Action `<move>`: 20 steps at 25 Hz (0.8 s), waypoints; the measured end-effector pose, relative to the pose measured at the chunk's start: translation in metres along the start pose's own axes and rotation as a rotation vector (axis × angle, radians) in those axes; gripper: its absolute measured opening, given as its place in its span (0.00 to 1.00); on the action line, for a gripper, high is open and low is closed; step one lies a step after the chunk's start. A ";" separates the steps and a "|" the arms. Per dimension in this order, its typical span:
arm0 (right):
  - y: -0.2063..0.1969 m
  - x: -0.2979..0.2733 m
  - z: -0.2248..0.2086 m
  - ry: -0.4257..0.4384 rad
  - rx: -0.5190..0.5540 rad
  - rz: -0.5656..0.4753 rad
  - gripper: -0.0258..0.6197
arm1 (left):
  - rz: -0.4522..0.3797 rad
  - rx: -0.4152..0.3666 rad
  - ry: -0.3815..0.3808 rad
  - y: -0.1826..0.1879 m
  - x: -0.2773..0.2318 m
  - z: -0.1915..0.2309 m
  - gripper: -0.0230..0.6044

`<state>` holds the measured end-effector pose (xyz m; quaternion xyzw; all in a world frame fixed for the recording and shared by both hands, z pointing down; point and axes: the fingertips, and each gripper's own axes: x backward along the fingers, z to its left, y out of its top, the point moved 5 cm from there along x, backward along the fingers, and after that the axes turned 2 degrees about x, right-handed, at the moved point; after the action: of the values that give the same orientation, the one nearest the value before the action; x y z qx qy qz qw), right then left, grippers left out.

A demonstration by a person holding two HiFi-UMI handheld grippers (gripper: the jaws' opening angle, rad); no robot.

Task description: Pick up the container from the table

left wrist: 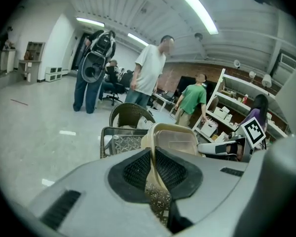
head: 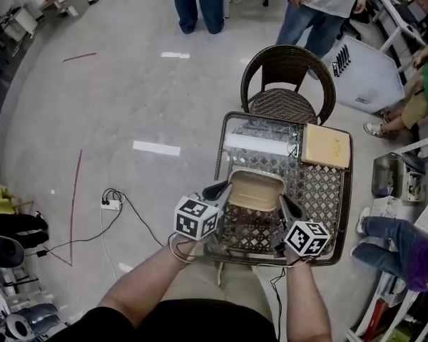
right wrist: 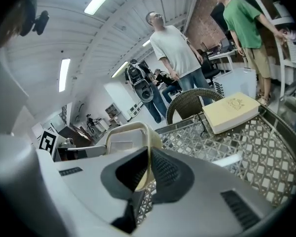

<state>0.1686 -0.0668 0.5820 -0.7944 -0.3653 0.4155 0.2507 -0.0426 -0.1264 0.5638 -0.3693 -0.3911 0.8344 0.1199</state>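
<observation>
The beige container [head: 255, 189] is hanging just above the near half of the lattice surface [head: 321, 191], open side facing up, its long axis running left to right from one pair of tongs to the other. The left tongs [head: 225, 189] are pinching its left rim — the right tongs [head: 284, 204] are pinching its right rim, pads pressing on the thin wall. A pale box [head: 327, 145] is lying at the far right corner.

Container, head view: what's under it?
Only the lattice top of the table shows around and below the container. The patch directly beneath is hidden by the container itself.
</observation>
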 end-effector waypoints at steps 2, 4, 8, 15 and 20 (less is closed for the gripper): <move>0.005 0.003 0.005 0.009 0.002 -0.009 0.08 | -0.013 -0.008 0.002 0.007 0.006 -0.003 0.09; 0.011 0.006 0.011 0.017 0.007 -0.017 0.08 | -0.026 -0.011 0.005 0.013 0.012 -0.006 0.09; 0.022 0.013 0.020 0.031 0.024 -0.022 0.08 | -0.050 -0.008 0.005 0.023 0.023 -0.011 0.09; 0.033 0.028 0.039 0.035 0.040 -0.039 0.08 | -0.081 -0.008 0.016 0.034 0.045 -0.022 0.09; 0.043 0.042 0.049 0.051 0.057 -0.063 0.08 | -0.109 -0.043 0.003 0.046 0.057 -0.034 0.09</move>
<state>0.1595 -0.0550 0.5055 -0.7855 -0.3715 0.3973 0.2952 -0.0542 -0.1094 0.4856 -0.3511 -0.4286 0.8175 0.1577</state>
